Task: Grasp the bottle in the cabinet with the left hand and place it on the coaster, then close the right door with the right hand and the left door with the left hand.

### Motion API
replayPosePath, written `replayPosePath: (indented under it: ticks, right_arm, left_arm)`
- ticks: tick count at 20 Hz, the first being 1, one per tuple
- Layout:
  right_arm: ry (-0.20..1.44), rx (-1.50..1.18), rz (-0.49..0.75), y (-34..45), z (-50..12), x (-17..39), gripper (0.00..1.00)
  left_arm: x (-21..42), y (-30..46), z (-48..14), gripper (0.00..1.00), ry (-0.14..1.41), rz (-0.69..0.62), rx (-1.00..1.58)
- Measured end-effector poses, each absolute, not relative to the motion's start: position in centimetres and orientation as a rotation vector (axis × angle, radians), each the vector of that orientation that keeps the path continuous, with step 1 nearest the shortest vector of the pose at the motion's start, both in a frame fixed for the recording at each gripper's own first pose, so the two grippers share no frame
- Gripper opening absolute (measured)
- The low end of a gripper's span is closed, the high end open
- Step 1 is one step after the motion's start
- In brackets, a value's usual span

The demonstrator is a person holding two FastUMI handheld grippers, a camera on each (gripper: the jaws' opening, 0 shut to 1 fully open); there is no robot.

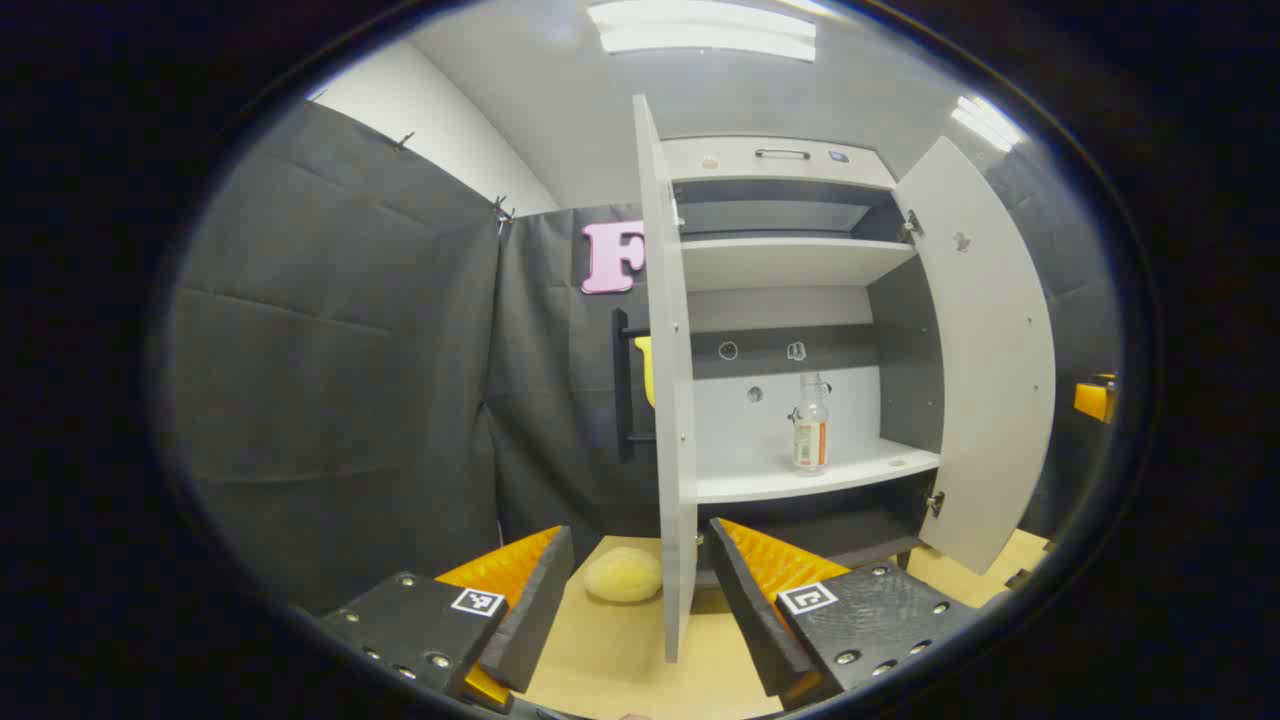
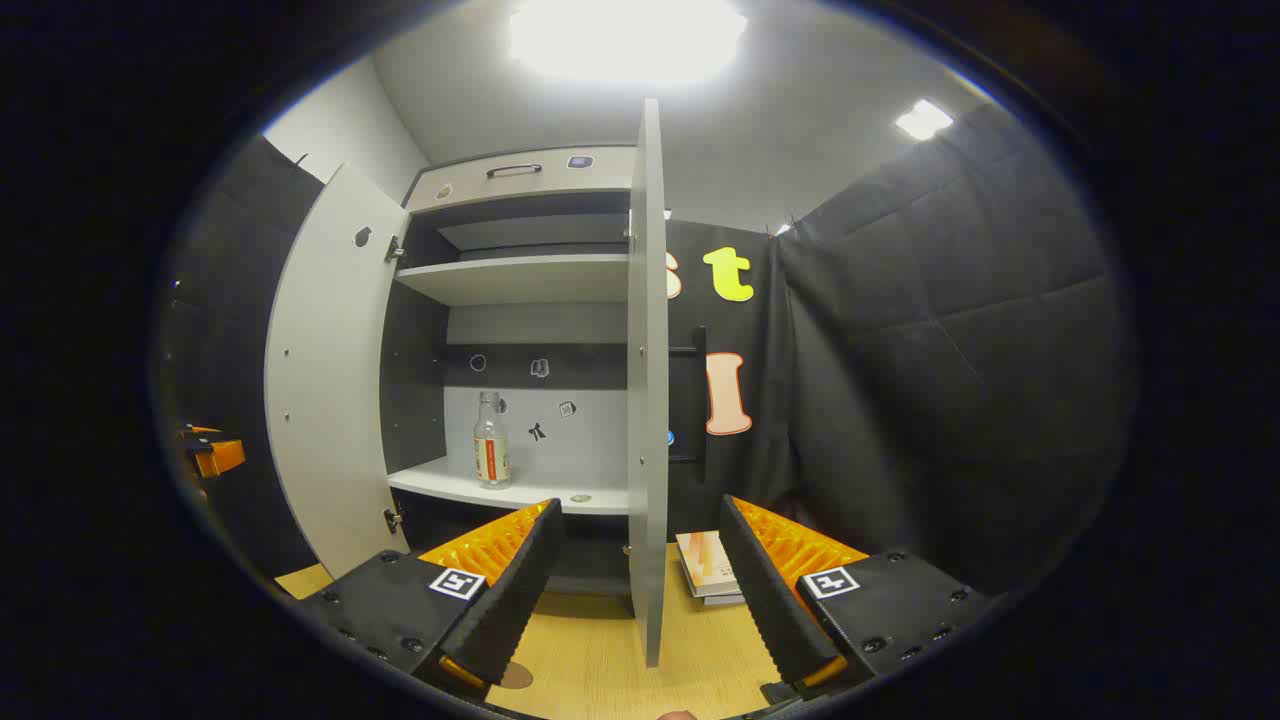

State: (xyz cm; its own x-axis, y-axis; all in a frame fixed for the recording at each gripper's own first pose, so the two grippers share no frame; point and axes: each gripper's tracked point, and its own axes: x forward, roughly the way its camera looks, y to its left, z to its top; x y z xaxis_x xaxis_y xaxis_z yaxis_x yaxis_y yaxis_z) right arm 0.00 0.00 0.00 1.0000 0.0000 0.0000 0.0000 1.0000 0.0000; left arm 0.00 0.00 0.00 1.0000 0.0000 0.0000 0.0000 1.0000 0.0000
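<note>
A clear bottle [image 1: 810,428] with an orange label stands upright on the cabinet's lower shelf [image 1: 850,472], towards its right side. In the right gripper view the bottle [image 2: 490,442] stands at the shelf's left. Both cabinet doors are swung wide. The left door [image 1: 672,400] is edge-on ahead of my left gripper [image 1: 640,540], which is open and holds nothing. The right door [image 2: 648,400] is edge-on ahead of my right gripper [image 2: 640,510], also open and holding nothing. A small brown disc [image 2: 517,676], perhaps the coaster, lies on the table, half hidden by a finger.
A pale yellow round lump [image 1: 622,576] lies on the wooden table [image 1: 620,660] left of the left door. Stacked books [image 2: 708,566] lie right of the right door. The upper shelf [image 1: 790,262] is bare. Black cloth walls close in on both sides.
</note>
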Motion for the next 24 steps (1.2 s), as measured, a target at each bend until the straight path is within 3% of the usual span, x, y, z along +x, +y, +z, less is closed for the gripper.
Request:
replayPosePath:
  ticks: [14, 24]
  right_arm:
    - [0.017, 0.028, -0.021, -1.2, -0.7, 0.1, 0.99]
    - [0.037, -0.012, 0.004, -3.9, -1.8, 0.1, 0.99]
  left_arm:
    - [0.3, 0.1, -0.9, 0.84, 0.017, 0.004, 0.009]
    - [0.3, -3.8, 0.7, 0.84, -0.010, -0.009, -0.008]
